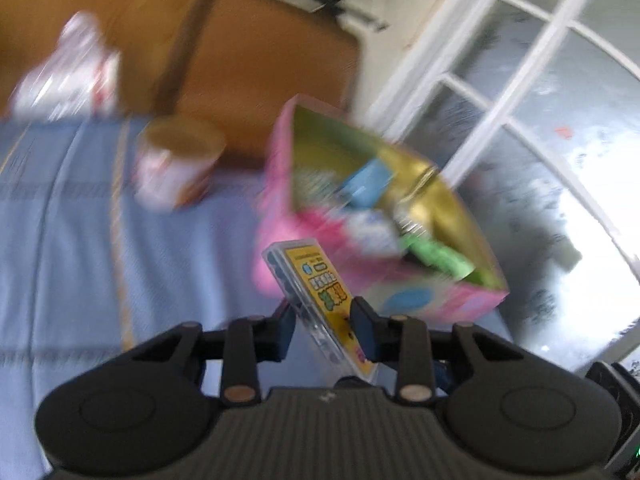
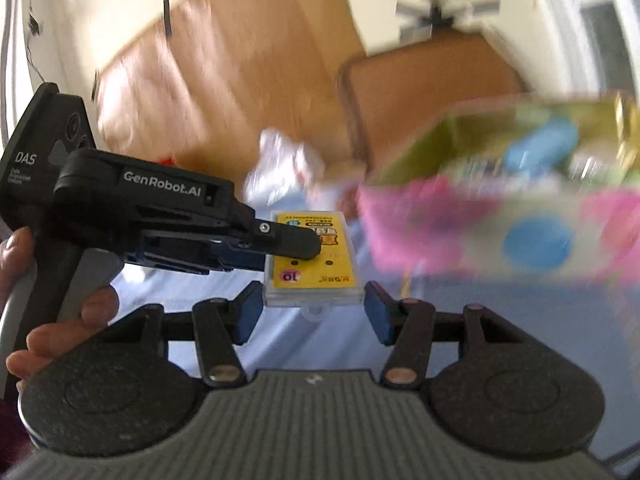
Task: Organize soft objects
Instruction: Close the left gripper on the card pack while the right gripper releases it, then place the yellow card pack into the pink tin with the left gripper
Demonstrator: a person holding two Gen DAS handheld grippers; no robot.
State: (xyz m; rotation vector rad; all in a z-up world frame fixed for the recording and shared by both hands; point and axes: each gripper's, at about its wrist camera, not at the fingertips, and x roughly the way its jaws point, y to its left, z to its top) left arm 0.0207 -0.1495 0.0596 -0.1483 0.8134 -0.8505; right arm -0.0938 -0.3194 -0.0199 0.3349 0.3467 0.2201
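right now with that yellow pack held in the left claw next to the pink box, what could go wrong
1. The left claw pinches the yellow pack near one end, tilted, so it might pivot or slip out on the way.
2. The pink box already holds several items, so the pack may land on top and slide off the rim.
3. The right claw is open just below the pack; the two claws could bump.

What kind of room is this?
Probably a bedroom at home: a blue striped bedsheet, a wooden headboard behind it, and a white-framed glass door alongside.
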